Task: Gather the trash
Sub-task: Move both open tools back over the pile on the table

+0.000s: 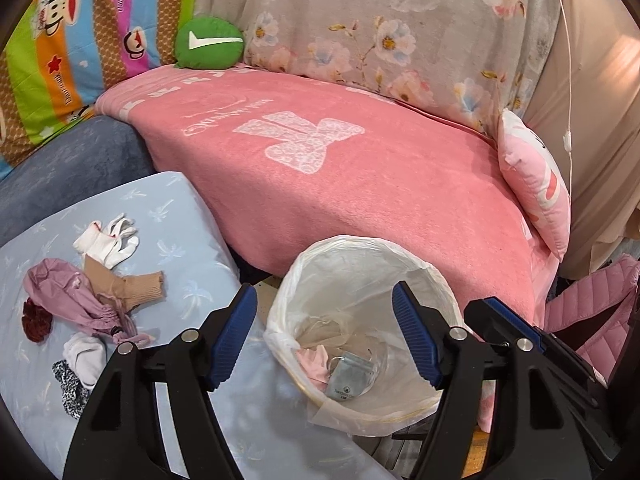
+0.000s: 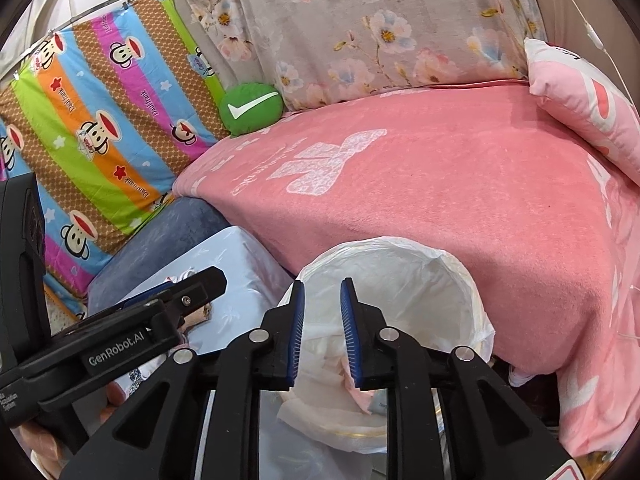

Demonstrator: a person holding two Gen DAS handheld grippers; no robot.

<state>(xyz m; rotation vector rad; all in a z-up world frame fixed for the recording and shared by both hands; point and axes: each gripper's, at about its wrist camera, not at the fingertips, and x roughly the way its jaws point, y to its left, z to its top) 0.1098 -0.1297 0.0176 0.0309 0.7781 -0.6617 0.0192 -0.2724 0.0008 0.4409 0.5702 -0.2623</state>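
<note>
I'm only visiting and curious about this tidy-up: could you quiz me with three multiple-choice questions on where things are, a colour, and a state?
1. Where does the lined bin stand?
A. before the pink blanket
B. on the blanket
C. behind the striped cloth

2. What colour is the round cushion with the white tick?
A. red
B. green
C. yellow

3. How are the left tongs?
A. shut on a sock
B. shut, empty
C. open, empty

Answers: 1 A, its rim sits against the pink blanket's front edge; 2 B, plainly green; 3 C, blue pads apart over the bin, nothing between.
</note>
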